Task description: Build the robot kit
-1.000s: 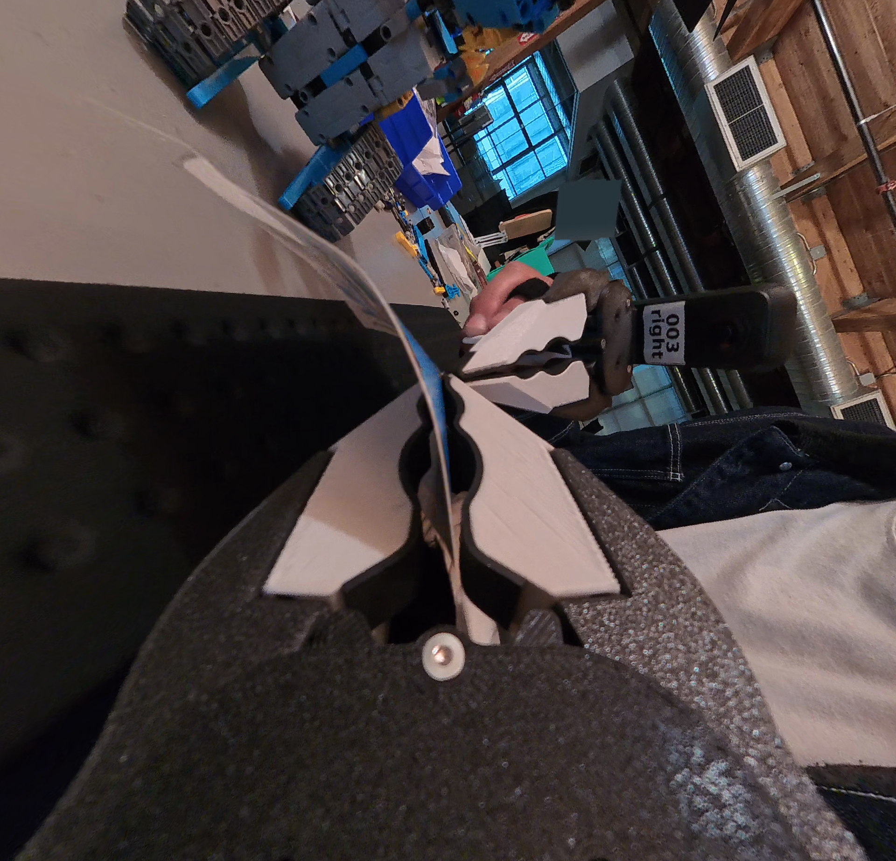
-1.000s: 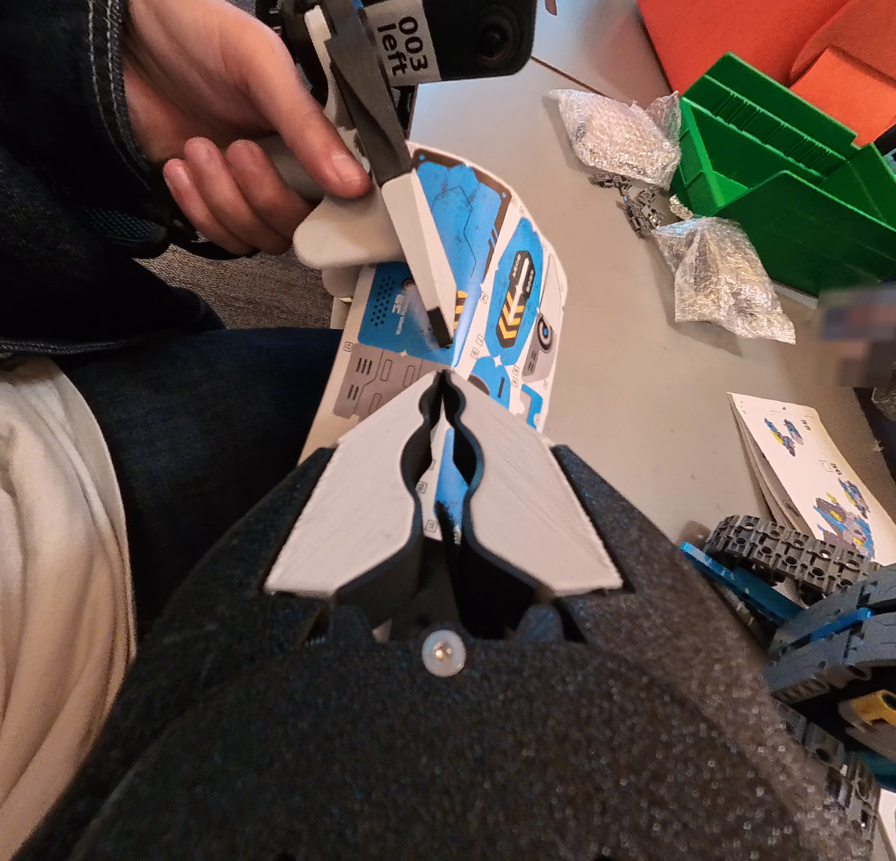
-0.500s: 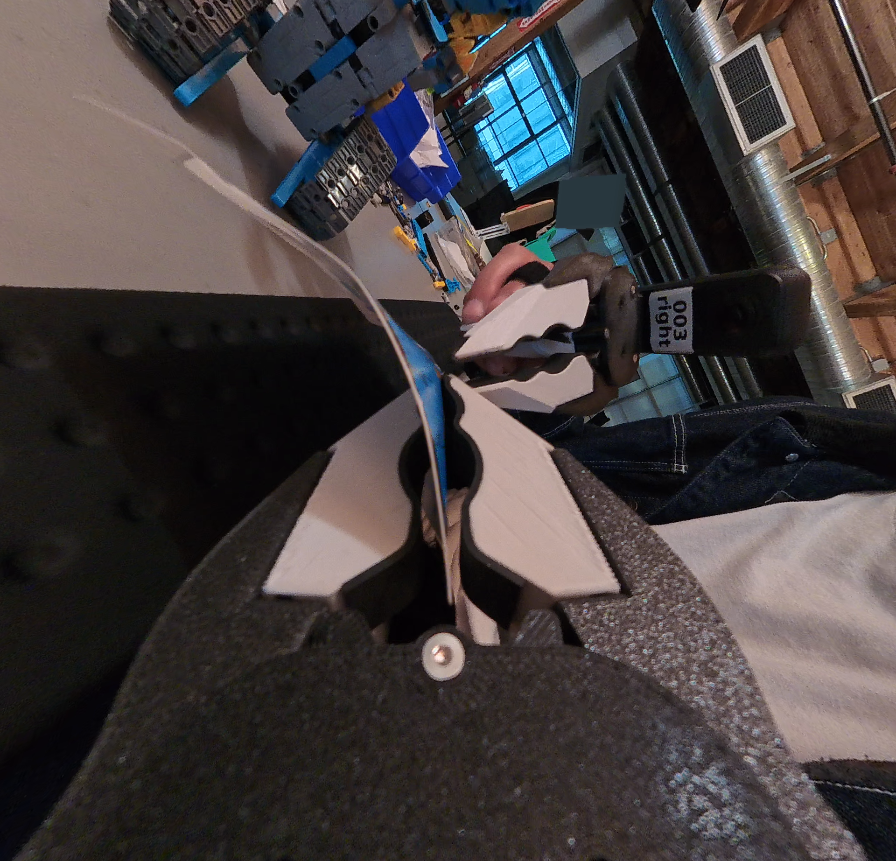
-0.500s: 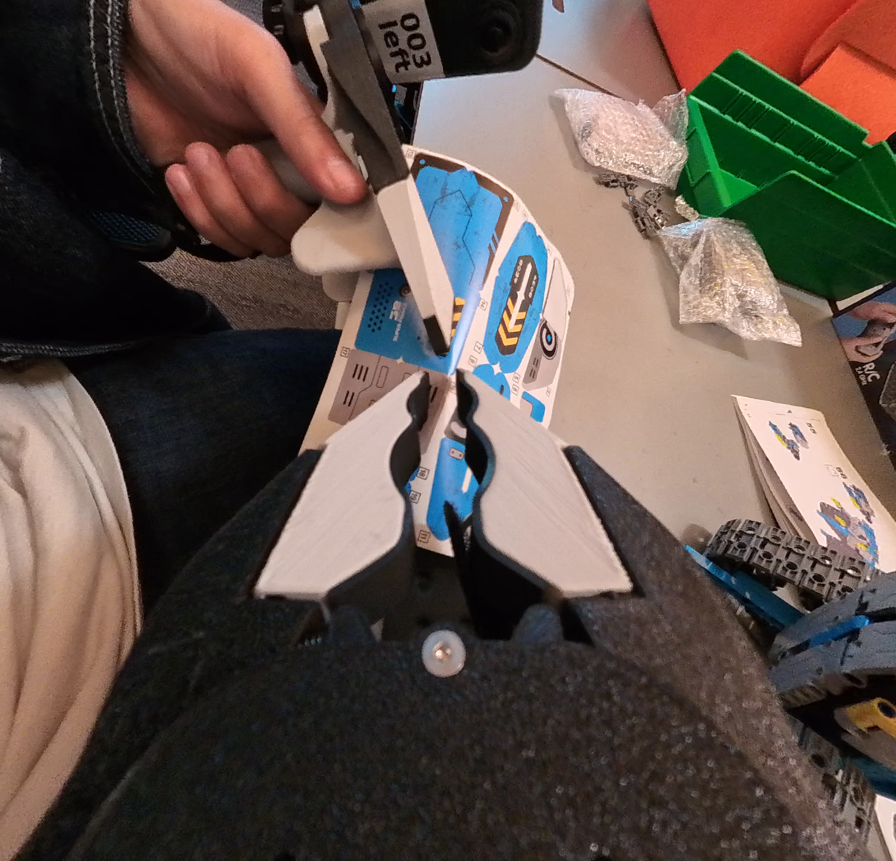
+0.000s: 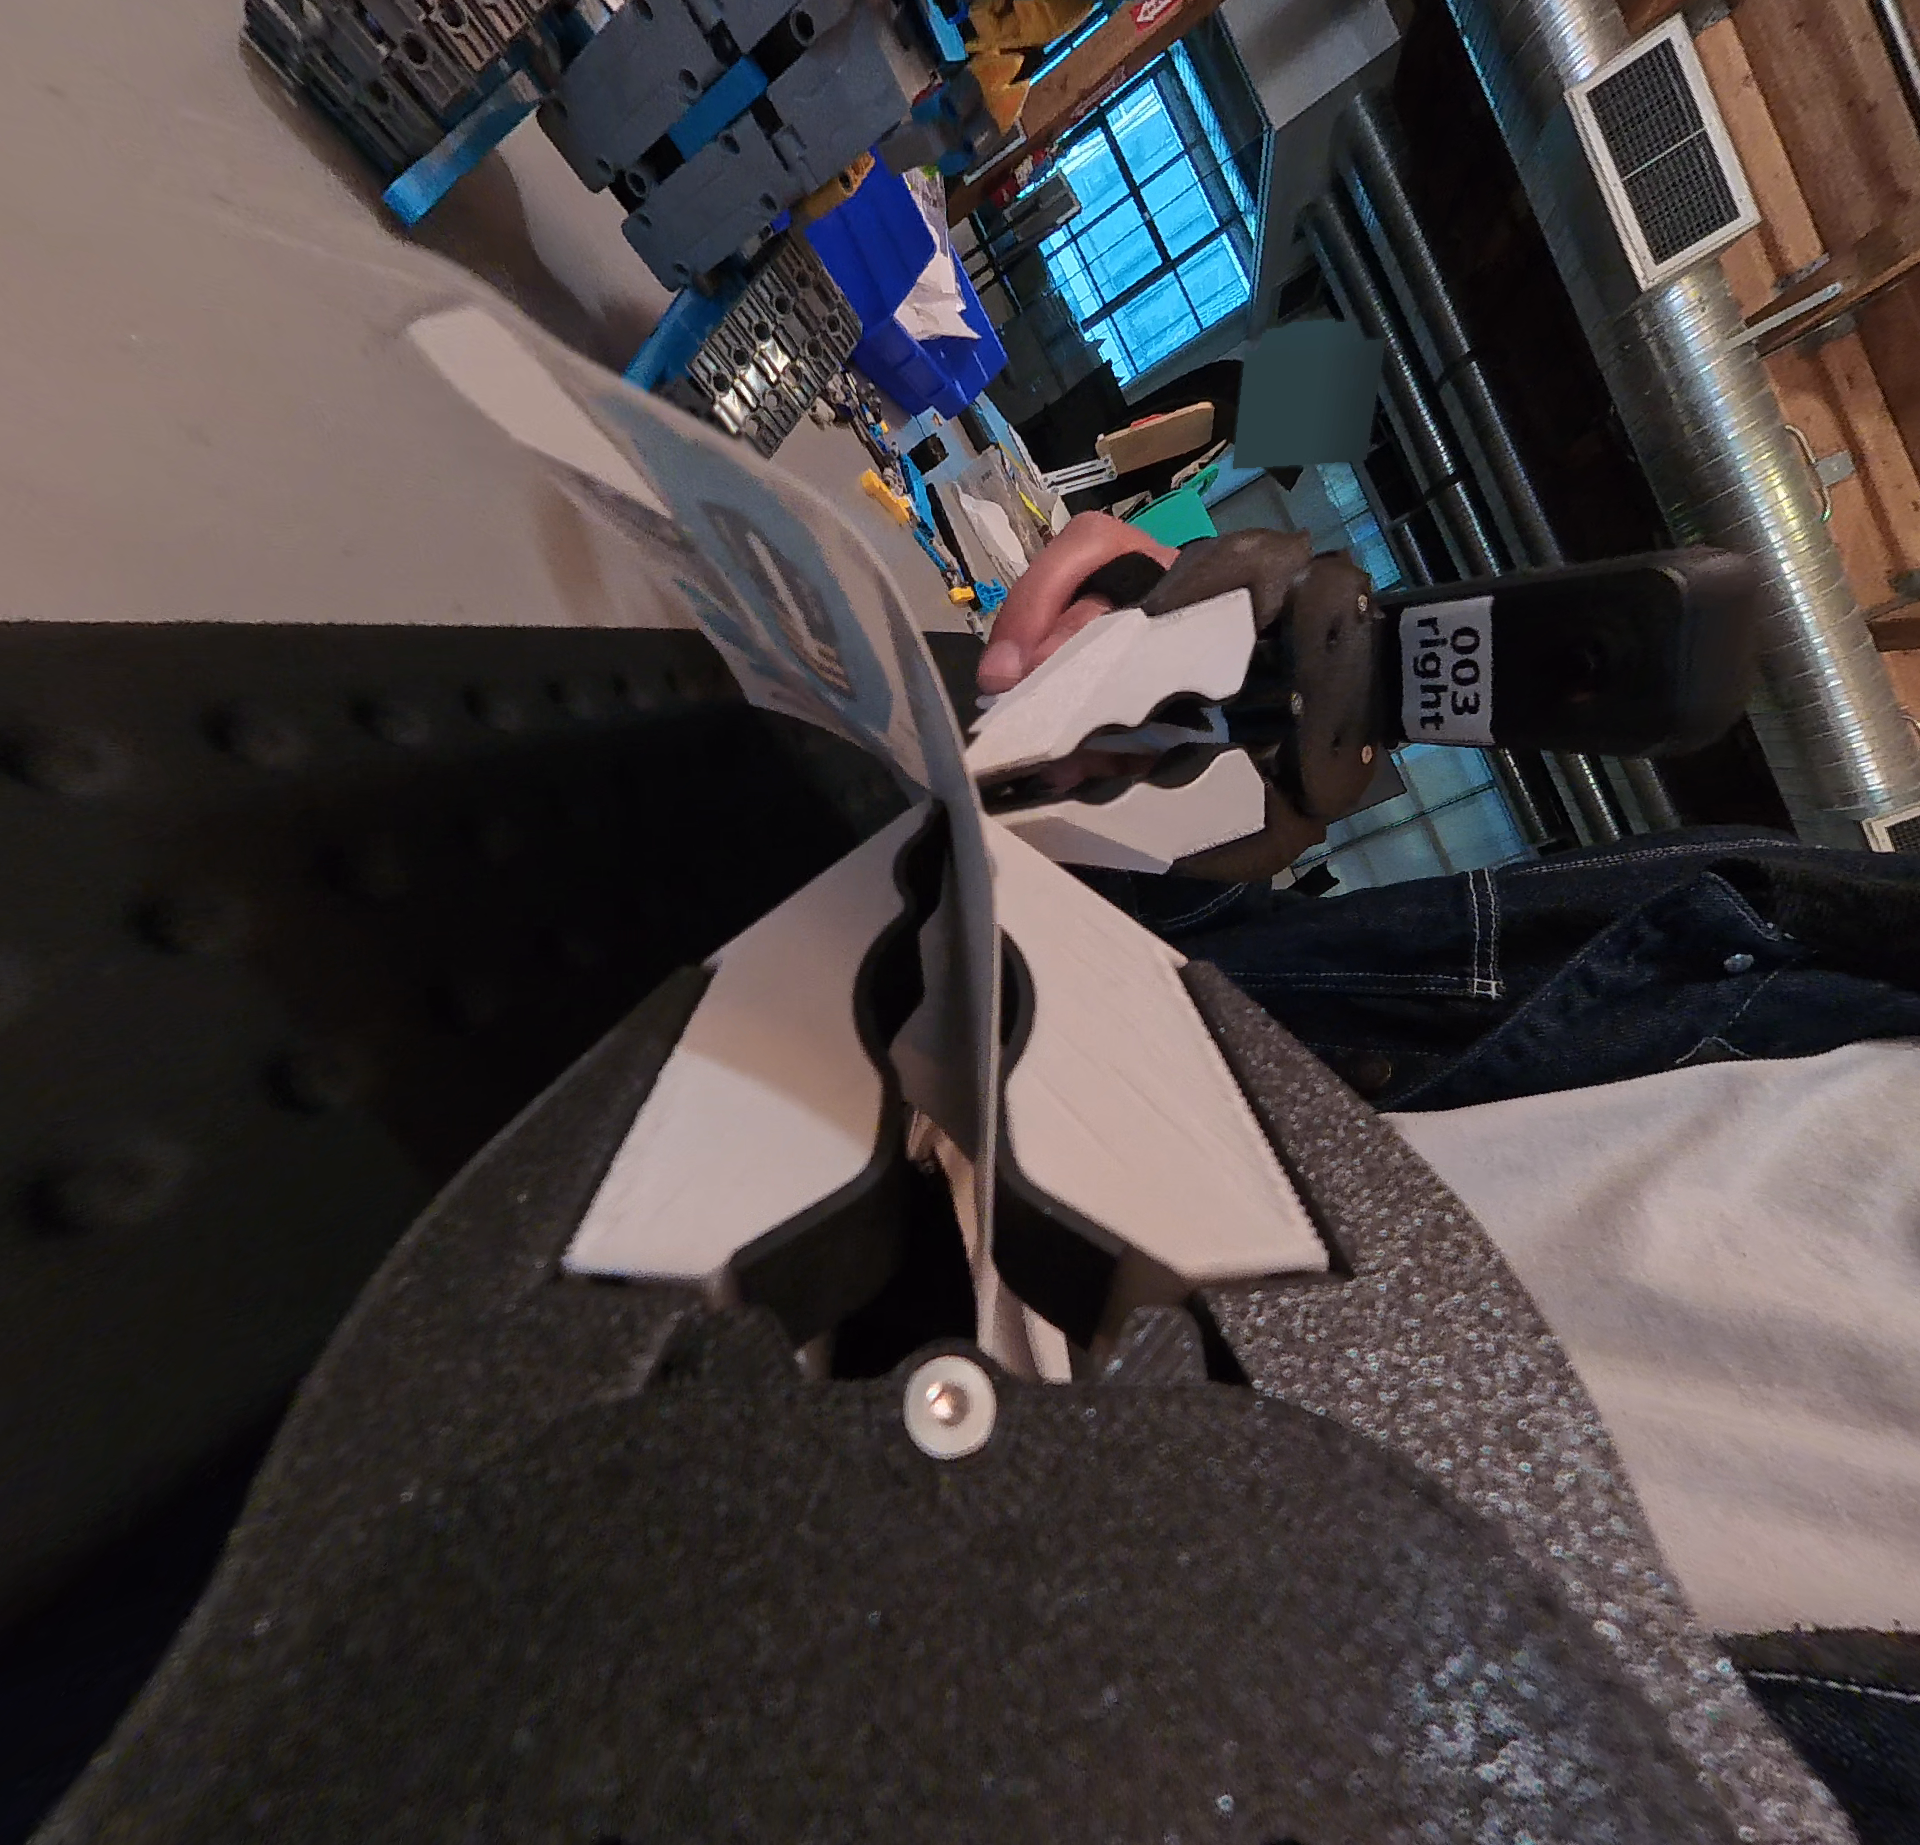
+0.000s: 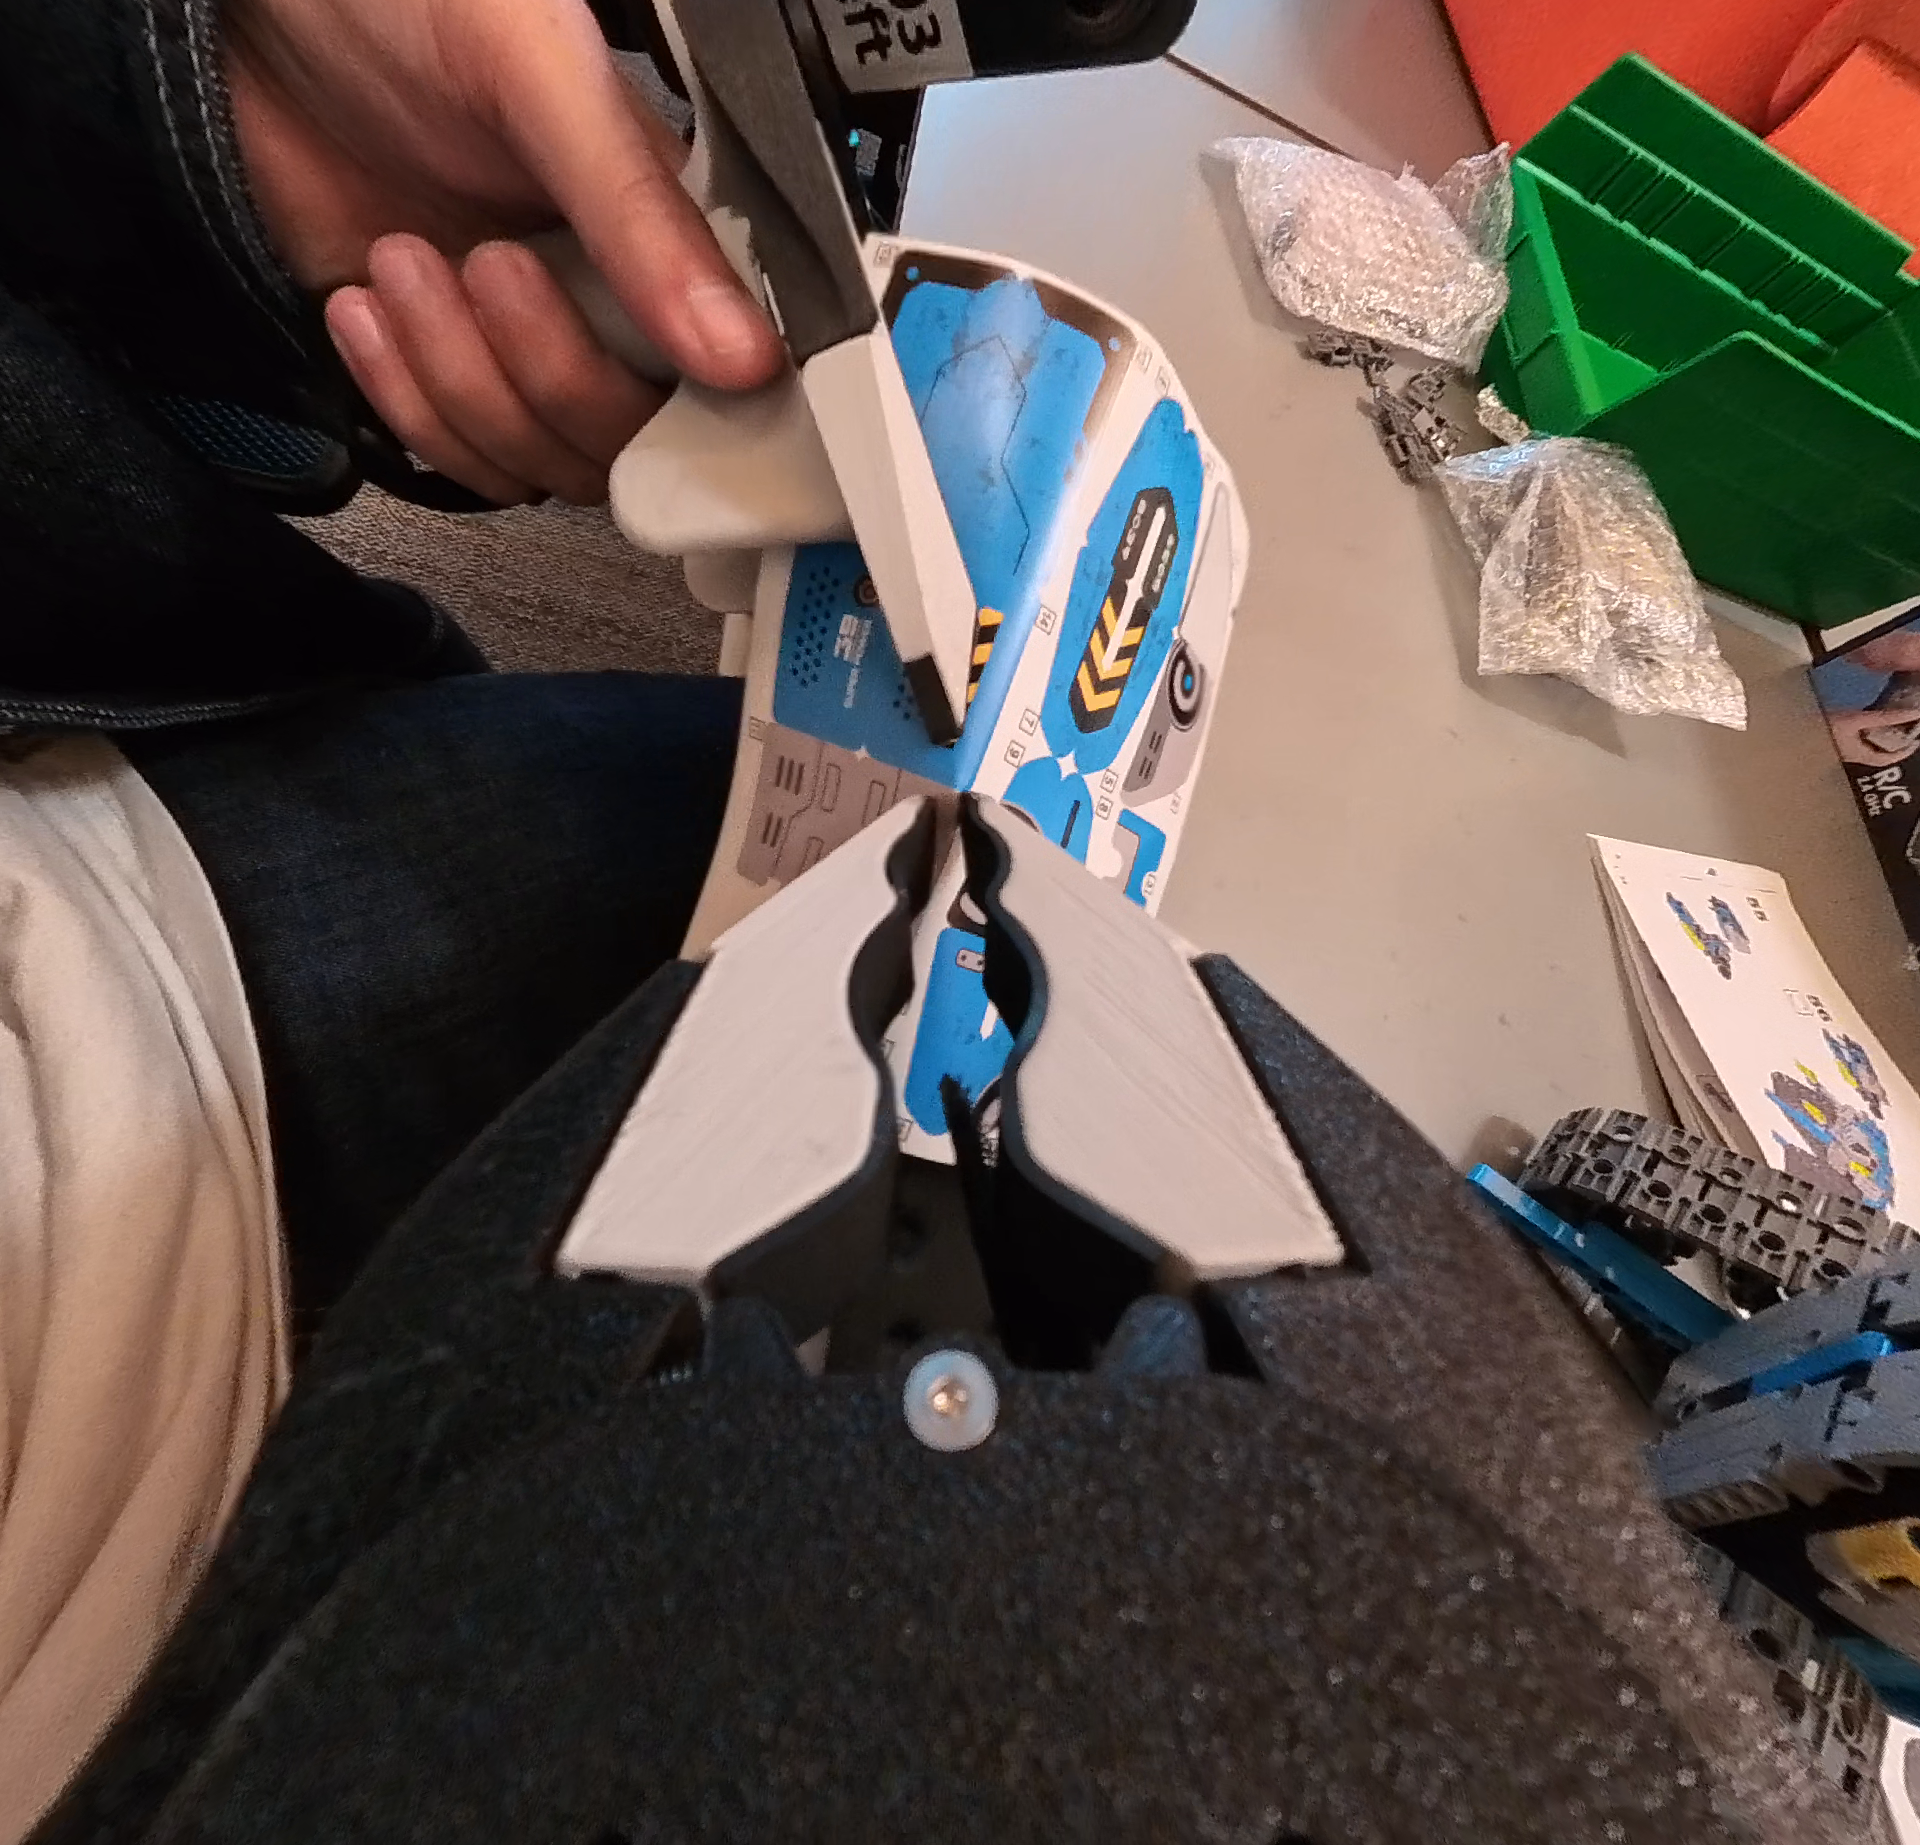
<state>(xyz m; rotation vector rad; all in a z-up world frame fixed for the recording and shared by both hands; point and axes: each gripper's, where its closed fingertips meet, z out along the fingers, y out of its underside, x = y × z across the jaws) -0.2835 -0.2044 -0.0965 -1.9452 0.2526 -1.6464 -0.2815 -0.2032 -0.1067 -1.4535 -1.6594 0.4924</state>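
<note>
A sticker sheet [image 6: 1101, 590] with blue, grey and yellow-striped stickers bends upright over the table's near edge. My left gripper [image 5: 945, 819] is shut on the sheet [image 5: 790, 600], which runs edge-on between its fingers. In the right wrist view it [image 6: 940, 730] comes in from above, held by a hand [image 6: 468, 237]. My right gripper [image 6: 945, 808] has its tips closed to a thin slit at the sheet's crease, just below the left fingertip. In the left wrist view the right gripper [image 5: 982, 767] meets the sheet from the right side.
On the grey table [image 6: 1351, 808] lie two bubble-wrap bags [image 6: 1590, 569], green bins [image 6: 1714, 361], a printed booklet [image 6: 1745, 1006] and a grey-and-blue tracked brick model [image 6: 1714, 1234]. The person's lap is at the left. A blue bin [image 5: 904, 309] stands farther off. The grippers are tip to tip, or close to it. From either gripper's tips it is about 25 cm to the grey-and-blue tracked brick model [image 6: 1714, 1234]. Look for it in the left wrist view [image 5: 500, 4] too.
My right gripper opened a little half a second ago and has closed again at the sheet. The sheet has bent over more, showing its printed face in the left wrist view.
</note>
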